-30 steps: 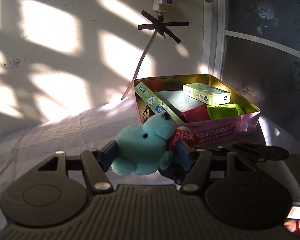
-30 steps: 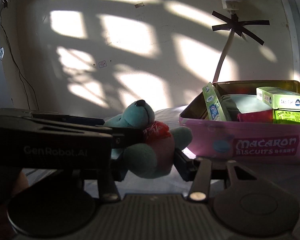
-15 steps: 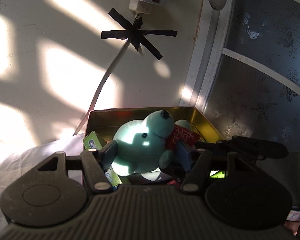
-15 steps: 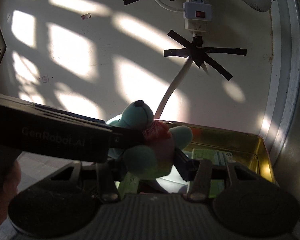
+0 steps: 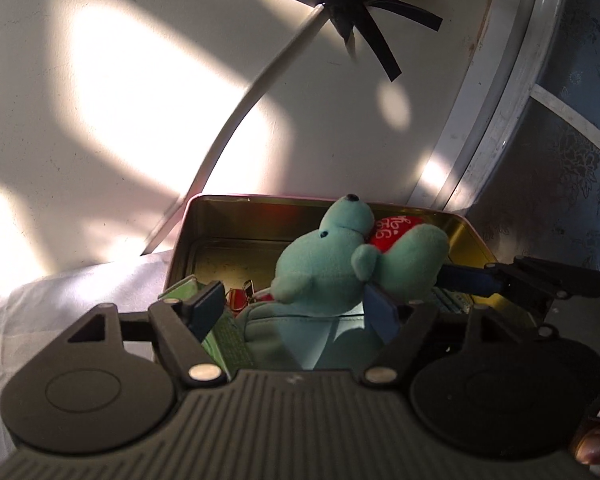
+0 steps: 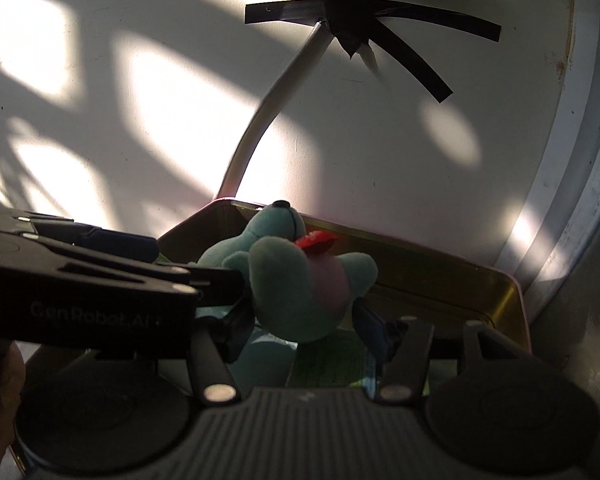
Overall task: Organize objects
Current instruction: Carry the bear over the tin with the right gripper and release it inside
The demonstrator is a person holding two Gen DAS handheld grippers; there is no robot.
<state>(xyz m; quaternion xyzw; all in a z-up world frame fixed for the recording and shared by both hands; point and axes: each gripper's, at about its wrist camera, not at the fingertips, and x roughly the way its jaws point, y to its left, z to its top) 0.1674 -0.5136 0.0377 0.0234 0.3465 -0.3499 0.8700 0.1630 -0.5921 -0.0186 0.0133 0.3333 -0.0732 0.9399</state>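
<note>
The teal plush bear with a red heart on its chest (image 5: 332, 268) sat over the open pink biscuit tin with a gold inside (image 5: 236, 200), just above the things packed in it. Its long axis stood steep, with the head above the belly. The black-tipped snout pointed up and away towards the sunlit wall.

My left gripper (image 5: 292, 308) had just been opening, and the bear was between its jaws. The gripper stood fairly wide: the blue pad on the left (image 5: 206, 304) was clear of the plush, and the other lay just under the bear's body. My right gripper (image 6: 305, 328) had also just been opening, to a middling gap, with the bear's rounded bottom between its jaws. I could not tell whether its pads brushed the fabric, but they were not pressing into it.

Both grippers tilted down over the tin's near side. The left one reached across the right wrist view from the left.

A flat green carton (image 5: 220, 336) stood in the tin beneath the bear. The tin rested on a white cloth (image 5: 60, 304).
</note>
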